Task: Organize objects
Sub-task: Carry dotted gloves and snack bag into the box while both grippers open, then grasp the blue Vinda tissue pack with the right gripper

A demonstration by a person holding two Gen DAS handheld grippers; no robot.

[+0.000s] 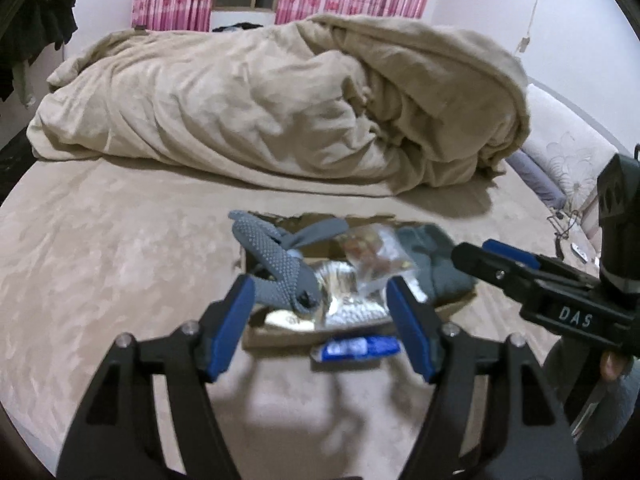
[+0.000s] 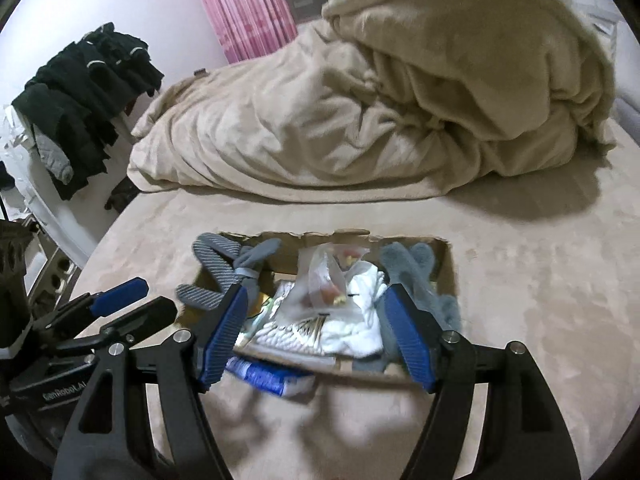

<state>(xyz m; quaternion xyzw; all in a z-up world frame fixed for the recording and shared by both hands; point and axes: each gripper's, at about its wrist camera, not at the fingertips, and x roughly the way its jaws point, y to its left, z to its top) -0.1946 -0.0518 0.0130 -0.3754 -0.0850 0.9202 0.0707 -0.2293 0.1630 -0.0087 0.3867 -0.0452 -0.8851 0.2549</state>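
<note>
Two grippers (image 1: 320,320) (image 2: 316,334), one box (image 2: 446,264)

Both wrist views toward box (image 1: 256,336)

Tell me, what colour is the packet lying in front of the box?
Blue with white, the packet shows best in the left wrist view.

A low cardboard box (image 2: 446,276) lies open on the bed. Grey dotted gloves (image 1: 276,264) drape over its left wall, grey cloth (image 2: 420,280) fills its right, clear bags (image 2: 332,276) lie between. A blue packet (image 1: 356,347), possibly tissues, lies just outside the near wall.
</note>
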